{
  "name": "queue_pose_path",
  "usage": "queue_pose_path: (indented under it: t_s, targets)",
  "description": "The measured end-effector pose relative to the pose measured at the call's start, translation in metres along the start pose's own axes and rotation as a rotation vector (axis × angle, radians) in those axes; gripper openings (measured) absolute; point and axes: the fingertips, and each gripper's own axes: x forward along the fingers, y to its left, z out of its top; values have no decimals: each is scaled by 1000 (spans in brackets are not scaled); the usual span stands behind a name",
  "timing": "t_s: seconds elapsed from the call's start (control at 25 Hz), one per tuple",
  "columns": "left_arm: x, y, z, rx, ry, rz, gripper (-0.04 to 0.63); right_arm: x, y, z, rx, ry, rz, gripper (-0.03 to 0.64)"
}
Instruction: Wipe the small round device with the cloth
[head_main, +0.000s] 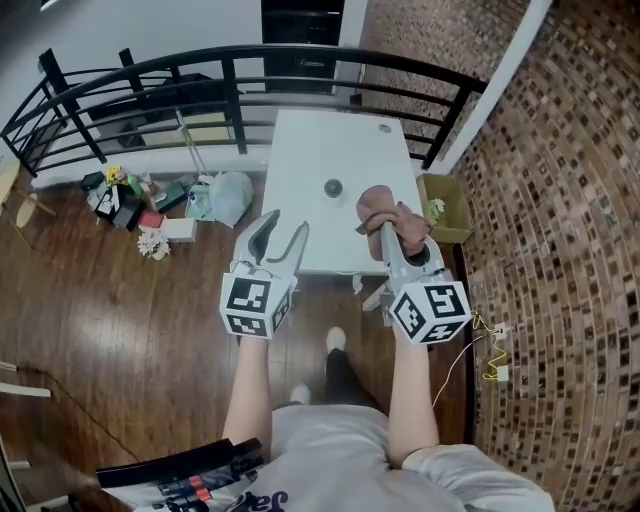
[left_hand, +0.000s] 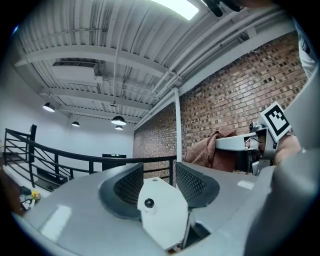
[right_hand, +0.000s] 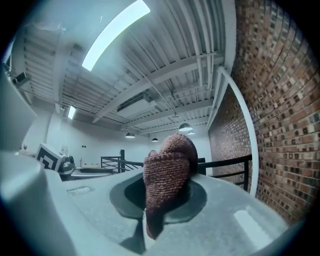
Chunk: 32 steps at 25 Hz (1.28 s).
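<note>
Cloth (head_main: 392, 212) pinched tight in right gripper (head_main: 386, 228) above near edge of worktop (head_main: 300, 150), small round device (head_main: 332, 187) just beyond, untouched; left gripper (head_main: 284, 226) empty, jaws slightly apart, at its near-left corner.

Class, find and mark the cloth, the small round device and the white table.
cloth (head_main: 385, 210): head view, middle of the bunched folds.
small round device (head_main: 332, 187): head view, its top.
white table (head_main: 300, 150): head view, bare part of its top.

A small, round, dark device (head_main: 333, 187) sits flat near the middle of a white rectangular table (head_main: 300, 150). A bunched pinkish-brown terry cloth (head_main: 392, 215) hangs over the table's near right corner, pinched in the right gripper (head_main: 385, 232).
</note>
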Motion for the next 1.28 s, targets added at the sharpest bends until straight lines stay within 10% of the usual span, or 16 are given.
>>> queue_pose_path:
  t_s: [0.64, 1.28]
  targets:
    - [192, 18, 49, 53, -101, 67, 244, 166, -114, 26, 19, -38, 135, 28]
    - [228, 116, 30, 185, 3, 19, 350, 242, -143, -18, 86, 37, 176, 28]
